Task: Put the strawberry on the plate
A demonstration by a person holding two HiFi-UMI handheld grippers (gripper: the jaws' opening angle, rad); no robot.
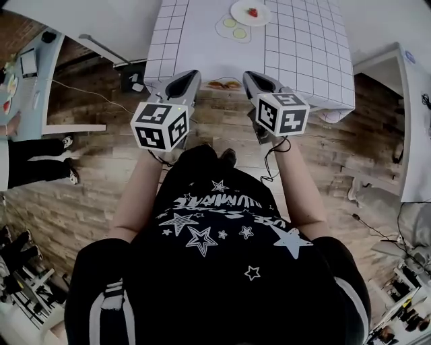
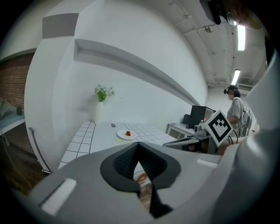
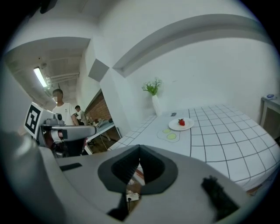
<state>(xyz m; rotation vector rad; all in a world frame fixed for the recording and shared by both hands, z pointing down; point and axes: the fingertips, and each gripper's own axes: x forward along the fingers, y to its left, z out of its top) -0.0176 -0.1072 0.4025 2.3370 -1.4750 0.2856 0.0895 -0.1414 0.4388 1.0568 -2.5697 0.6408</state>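
On far plate, strawberry, well apart from left tongs and right tongs, both closed, empty

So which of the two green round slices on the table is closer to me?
The right-hand green round slice, nearer you; the other green slice lies farther back and left, beside the white round plate.

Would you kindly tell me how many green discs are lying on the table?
2. One green disc lies against the plate's left edge, the other just beyond it, nearer the person. None appears hidden.
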